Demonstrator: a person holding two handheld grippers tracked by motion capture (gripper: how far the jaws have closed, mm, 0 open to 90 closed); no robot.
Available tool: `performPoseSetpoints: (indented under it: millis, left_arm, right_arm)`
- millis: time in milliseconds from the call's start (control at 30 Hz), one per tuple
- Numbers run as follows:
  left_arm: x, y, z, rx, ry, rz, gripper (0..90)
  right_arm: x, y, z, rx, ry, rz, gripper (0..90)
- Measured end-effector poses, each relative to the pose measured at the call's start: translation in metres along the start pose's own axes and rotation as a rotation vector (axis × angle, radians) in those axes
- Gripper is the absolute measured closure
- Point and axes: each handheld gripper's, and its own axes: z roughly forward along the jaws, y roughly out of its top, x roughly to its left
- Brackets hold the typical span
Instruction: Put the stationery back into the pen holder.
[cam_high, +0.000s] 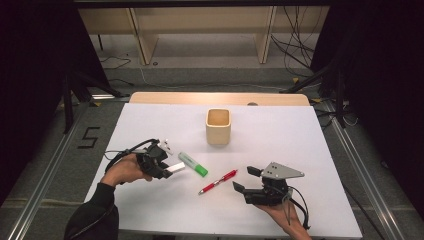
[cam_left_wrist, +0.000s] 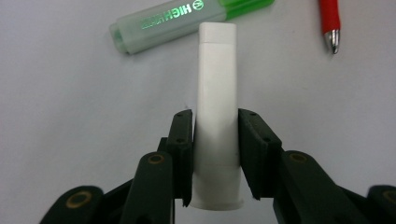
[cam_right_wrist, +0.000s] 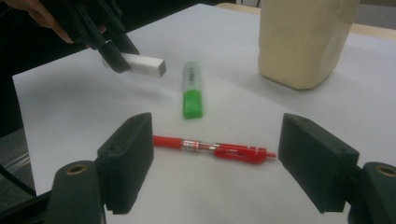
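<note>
Gripping a white eraser (cam_left_wrist: 217, 116) in our left claw (cam_left_wrist: 215, 140), we hold our right claw (cam_right_wrist: 217, 163) apart above the red pen (cam_right_wrist: 215, 150).

Left claw (cam_high: 169, 168), at the near left of the tabletop (cam_high: 300, 145), is carried in the left hand (cam_high: 122, 170), whose dark-sleeved forearm enters from the lower left. Its jaws point rightward and are clamped on both sides of a white eraser (cam_left_wrist: 217, 116), held clear of the surface. Right claw (cam_high: 245, 179), in the right hand (cam_high: 287, 220) at the near right, points leftward, jaws spread wide with nothing between them.
</note>
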Motion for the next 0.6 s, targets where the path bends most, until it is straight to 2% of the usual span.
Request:
performPoseSetpoints:
  millis: [33,67,167,200,233,267,400,433,467,567,600]
  left_arm:
    - [0.0,0.0,0.0,0.0,0.0,0.0,67.6]
    - [-0.004,0.003,-0.001,-0.011,-0.019,-0.02,67.5]
    - [-0.009,0.007,-0.001,-0.028,-0.041,-0.019,67.6]
    - [-0.015,0.01,0.0,-0.038,-0.049,0.004,67.5]
    - [-0.015,0.01,0.0,-0.038,-0.049,0.004,67.5]
    - [-0.023,0.015,0.0,-0.04,-0.051,0.003,67.5]
    - [-0.037,0.025,0.004,-0.059,-0.096,0.023,67.5]
    - [-0.037,0.025,0.004,-0.059,-0.096,0.023,67.5]
    - [-0.044,0.029,0.007,-0.055,-0.118,0.024,67.5]
    - [-0.05,0.033,0.01,-0.064,-0.138,0.019,67.5]
    - [-0.055,0.035,0.012,-0.058,-0.153,0.03,67.6]
  right_arm:
    - [0.0,0.0,0.0,0.0,0.0,0.0,27.5]
    - [0.003,0.001,0.0,-0.003,-0.003,-0.015,27.4]
    - [0.007,0.002,0.0,-0.007,-0.004,-0.038,27.4]
    - [0.009,0.002,0.0,-0.009,-0.006,-0.047,27.4]
    - [0.011,0.003,0.0,-0.007,-0.007,-0.058,27.4]
    - [0.013,0.003,0.0,-0.008,-0.01,-0.075,27.4]
    - [0.022,0.004,0.002,-0.001,-0.02,-0.138,28.1]
    - [0.022,0.004,0.002,-0.001,-0.02,-0.138,28.1]
    - [0.029,0.004,0.003,0.006,-0.019,-0.183,28.0]
    - [0.037,0.005,0.005,0.012,-0.015,-0.231,28.0]
    - [0.041,0.005,0.006,0.019,-0.014,-0.254,28.0]
